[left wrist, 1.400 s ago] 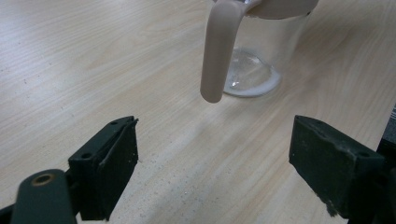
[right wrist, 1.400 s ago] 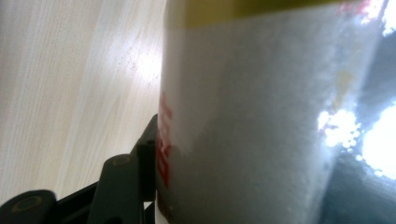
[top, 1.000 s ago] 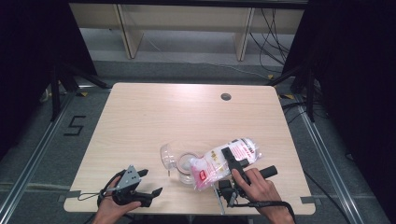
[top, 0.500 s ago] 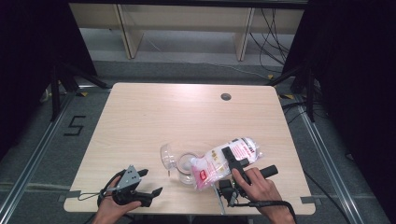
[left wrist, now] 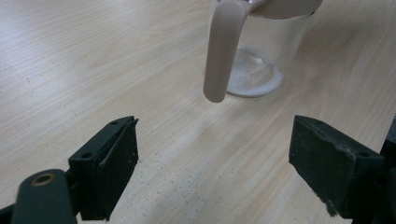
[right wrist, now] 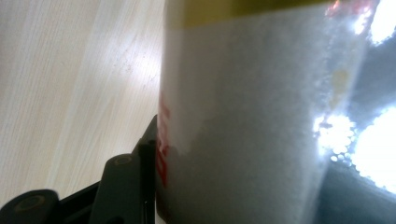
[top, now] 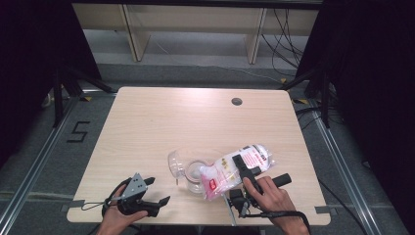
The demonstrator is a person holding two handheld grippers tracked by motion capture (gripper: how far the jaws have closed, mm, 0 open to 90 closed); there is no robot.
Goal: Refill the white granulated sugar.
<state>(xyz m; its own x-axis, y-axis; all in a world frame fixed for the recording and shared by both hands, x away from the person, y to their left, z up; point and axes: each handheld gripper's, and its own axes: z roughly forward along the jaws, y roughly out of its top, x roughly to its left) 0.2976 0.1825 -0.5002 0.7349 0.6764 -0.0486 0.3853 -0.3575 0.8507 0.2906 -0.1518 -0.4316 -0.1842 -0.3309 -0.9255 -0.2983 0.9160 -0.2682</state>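
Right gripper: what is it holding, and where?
The right gripper clamps the clear plastic bag of white powder across its middle, tipped toward the clear glass jug.

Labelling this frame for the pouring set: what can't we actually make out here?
- Bag: print too small in the high view; in the right gripper view its upper end is cut off by the top edge, with glare at right.
- Right gripper: far jaw hidden behind the bag in its own view.
- Glass jug: rim cut off by the top edge in the left gripper view; bag mouth covers it from above.
- Left gripper: open, empty.
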